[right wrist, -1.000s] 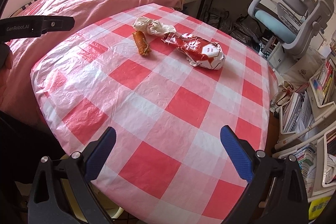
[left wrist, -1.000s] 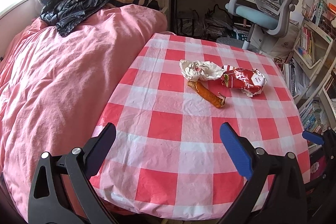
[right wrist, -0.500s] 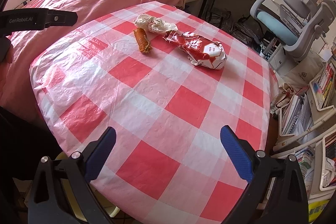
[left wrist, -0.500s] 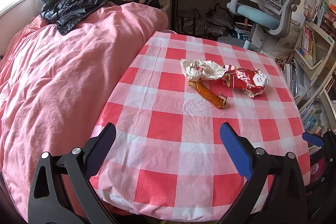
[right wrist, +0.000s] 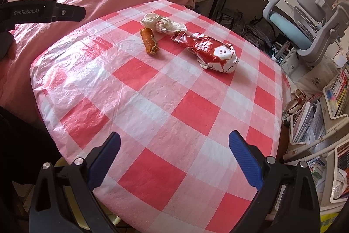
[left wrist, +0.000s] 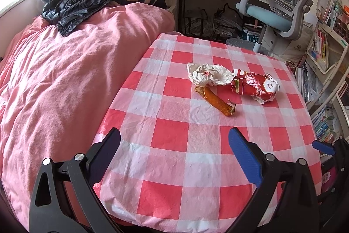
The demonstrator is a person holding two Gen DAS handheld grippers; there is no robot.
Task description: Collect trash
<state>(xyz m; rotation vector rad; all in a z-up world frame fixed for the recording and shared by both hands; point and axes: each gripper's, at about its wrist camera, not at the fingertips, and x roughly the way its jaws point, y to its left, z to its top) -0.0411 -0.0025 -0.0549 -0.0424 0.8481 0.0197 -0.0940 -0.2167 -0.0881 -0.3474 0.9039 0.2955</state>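
Both grippers are being eased closer to the trash since a second ago, the pile now looming larger in both views. The left gripper [left wrist: 174, 145] is being held spread wide, nothing between its pads; the right gripper [right wrist: 174, 145] is being held equally released. On the checked tablecloth [right wrist: 152, 106], a white crumpled wrapper [right wrist: 161, 22], an orange wrapper [right wrist: 149, 40] and a red crumpled bag [right wrist: 211, 51] are being left clustered toward the far side, well ahead of both.

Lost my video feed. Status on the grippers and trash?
Left gripper and right gripper open, empty, at near table edge. White wrapper, red wrapper, orange stick untouched. Path clear.
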